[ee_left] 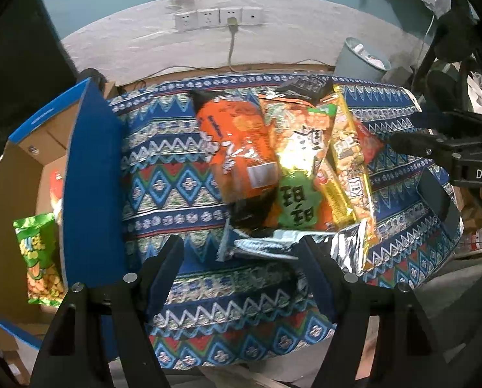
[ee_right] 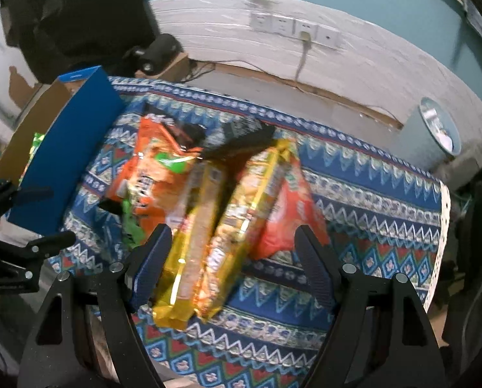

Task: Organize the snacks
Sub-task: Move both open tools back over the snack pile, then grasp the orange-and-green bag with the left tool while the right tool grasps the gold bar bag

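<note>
The orange bag (ee_left: pixel 237 148) covers most of the black packet (ee_left: pixel 250 216) under it. My box's blue wall (ee_left: pixel 92 194) hides part of the green bag (ee_left: pixel 40 258) inside. In my right view the red bag (ee_right: pixel 286 213) is smeared, its print unreadable.

The surface (ee_left: pixel 182 174) is covered with a woven cloth in blue, red, green and white zigzag and diamond bands. A pile of snack bags lies in its middle. In the pile, an orange foil bag with a black end (ee_left: pixel 237 148) lies beside an orange and green bag with large characters (ee_left: pixel 297 168). To the right of the orange foil bag lie two long yellow packets (ee_right: pixel 205 226), and beyond them a red bag (ee_right: pixel 286 213). A silver foil wrapper (ee_left: pixel 273 245) lies at the near edge of the pile. Left of the orange foil bag stands an open blue cardboard box (ee_left: pixel 92 174).
</note>
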{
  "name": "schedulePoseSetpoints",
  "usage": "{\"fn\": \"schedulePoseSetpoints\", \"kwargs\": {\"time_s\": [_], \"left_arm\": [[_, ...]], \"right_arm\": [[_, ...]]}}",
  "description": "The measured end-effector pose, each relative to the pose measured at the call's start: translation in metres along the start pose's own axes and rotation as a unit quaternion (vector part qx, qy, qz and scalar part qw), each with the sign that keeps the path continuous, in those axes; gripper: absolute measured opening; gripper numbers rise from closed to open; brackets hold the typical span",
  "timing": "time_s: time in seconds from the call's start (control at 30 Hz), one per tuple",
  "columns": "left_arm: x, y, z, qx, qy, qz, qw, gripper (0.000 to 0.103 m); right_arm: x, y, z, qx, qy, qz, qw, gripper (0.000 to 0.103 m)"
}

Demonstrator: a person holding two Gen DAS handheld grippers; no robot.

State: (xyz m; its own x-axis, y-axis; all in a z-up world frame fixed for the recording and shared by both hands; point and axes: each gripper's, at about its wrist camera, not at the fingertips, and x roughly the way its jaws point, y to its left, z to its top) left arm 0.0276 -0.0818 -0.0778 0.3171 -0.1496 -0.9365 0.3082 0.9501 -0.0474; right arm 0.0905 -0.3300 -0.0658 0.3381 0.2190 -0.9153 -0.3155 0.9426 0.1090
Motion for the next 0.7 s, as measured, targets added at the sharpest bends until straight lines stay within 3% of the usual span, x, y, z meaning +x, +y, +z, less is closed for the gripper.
{"fn": "schedulePoseSetpoints", "kwargs": {"time_s": [0.37, 0.7], "left_arm": [[0.021, -0.031, 0.022, 0.014, 0.010, -0.013, 0.9998, 0.076], [0.051, -0.052, 0.041, 0.020, 0.018, -0.014, 0.9995, 0.076]], "right_arm": [[0.013, -0.046, -0.018, 0.048, 0.013, -0.006, 0.999, 0.078], [0.027, -0.065, -0.021, 0.065, 0.021, -0.001, 0.998, 0.078]]}}
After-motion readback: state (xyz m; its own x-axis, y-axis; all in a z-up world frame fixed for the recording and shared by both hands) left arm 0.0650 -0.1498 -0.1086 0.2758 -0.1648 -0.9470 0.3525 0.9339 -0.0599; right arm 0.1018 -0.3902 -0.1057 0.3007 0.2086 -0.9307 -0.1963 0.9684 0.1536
